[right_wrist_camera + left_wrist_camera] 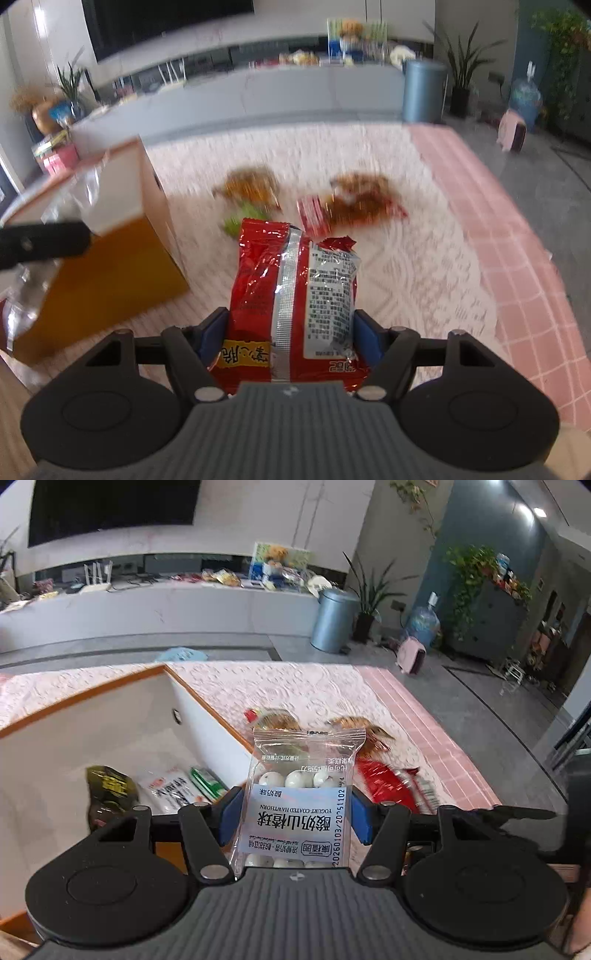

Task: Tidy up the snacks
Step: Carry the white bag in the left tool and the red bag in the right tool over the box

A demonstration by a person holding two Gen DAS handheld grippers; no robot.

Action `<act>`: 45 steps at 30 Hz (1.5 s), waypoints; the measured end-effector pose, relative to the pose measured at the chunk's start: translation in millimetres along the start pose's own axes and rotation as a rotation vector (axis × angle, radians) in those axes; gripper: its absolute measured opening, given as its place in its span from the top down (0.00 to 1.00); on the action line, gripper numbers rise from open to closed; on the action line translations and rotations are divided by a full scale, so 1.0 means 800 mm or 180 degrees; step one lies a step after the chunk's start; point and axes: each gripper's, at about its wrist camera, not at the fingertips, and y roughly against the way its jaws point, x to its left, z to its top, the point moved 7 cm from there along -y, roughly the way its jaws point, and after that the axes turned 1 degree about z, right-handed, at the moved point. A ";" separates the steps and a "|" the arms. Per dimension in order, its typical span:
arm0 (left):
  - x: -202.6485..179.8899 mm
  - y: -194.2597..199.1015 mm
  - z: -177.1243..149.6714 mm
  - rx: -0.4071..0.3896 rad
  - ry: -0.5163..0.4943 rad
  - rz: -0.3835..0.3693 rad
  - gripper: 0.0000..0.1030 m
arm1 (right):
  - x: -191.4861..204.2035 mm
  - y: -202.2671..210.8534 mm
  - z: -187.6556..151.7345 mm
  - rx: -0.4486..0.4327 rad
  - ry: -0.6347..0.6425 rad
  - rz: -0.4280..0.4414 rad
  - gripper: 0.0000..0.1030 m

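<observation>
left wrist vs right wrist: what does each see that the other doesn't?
Left wrist only: the left gripper shut on a clear bag of white yogurt-coated hawthorn balls, and packets lying inside the open white box with the orange rim.

Right wrist only: the right gripper shut on a shiny red foil snack packet.

Both: the box, loose snacks on the pale textured cloth, the grey bin.

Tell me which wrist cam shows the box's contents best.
Left wrist view: it looks down into the open box, showing three packets on its floor, a dark one, a white one and a green one. The right wrist view shows only the box's blurred outer walls.
</observation>
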 end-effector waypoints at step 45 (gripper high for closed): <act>0.268 -0.062 0.002 0.0891 0.0678 0.1412 0.34 | 0.277 -0.151 0.115 0.0512 0.1834 0.0574 0.32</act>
